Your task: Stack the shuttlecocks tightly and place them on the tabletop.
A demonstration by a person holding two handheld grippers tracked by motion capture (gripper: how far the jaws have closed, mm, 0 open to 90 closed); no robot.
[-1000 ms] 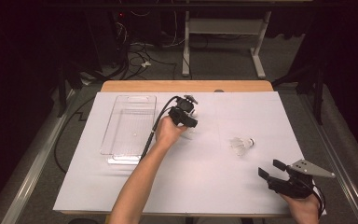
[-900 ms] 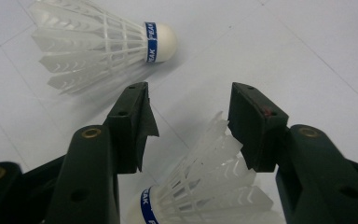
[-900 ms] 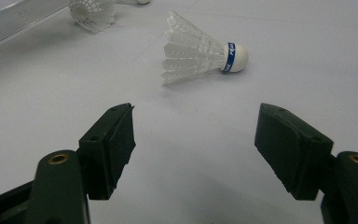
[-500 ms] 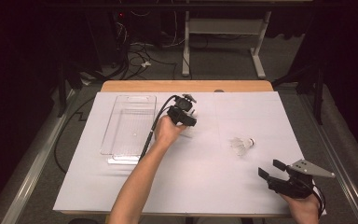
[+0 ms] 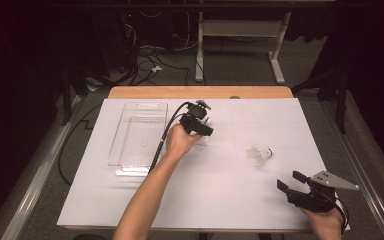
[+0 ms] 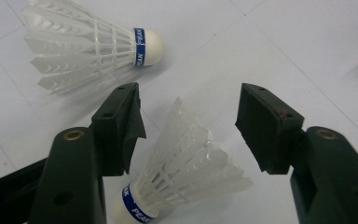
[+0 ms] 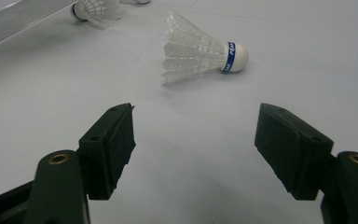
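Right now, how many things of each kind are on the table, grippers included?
Shuttlecocks: 3
Clear tray: 1
Grippers: 2, the left gripper and the right gripper, both open
Total: 6

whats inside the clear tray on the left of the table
In the high view the clear tray looks empty; only white table cover shows through its bottom. The left gripper stands beside it, jaws just opened around a shuttlecock on the table. The cable hides part of the tray's right edge.
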